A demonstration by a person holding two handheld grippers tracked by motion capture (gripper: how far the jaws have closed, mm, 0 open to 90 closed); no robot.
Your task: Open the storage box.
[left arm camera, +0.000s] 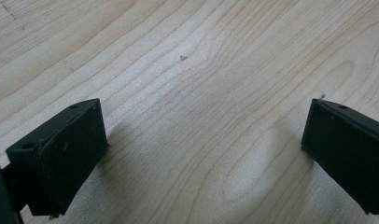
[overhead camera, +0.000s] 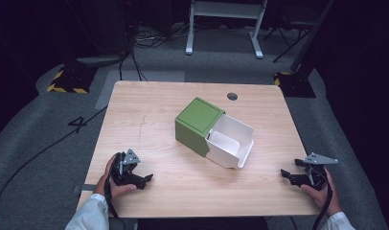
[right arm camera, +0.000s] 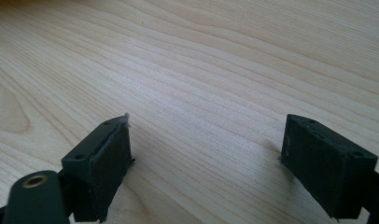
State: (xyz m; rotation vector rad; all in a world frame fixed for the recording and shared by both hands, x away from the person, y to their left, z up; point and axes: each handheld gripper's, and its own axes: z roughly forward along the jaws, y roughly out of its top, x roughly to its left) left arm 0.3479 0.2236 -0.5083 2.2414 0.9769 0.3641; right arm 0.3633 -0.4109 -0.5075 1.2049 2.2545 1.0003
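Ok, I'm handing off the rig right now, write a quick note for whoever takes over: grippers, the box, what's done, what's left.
Left gripper: open, holding nothing, low over the table near its front left edge.
Right gripper: open, holding nothing, near the front right edge.
Green box: mid-table, lying on its side, with its white drawer slid partly out toward the right; the drawer looks empty.
Done: nothing gripped yet; both grippers are apart from the box.
Left: probably bring both grippers in to the box and drawer.
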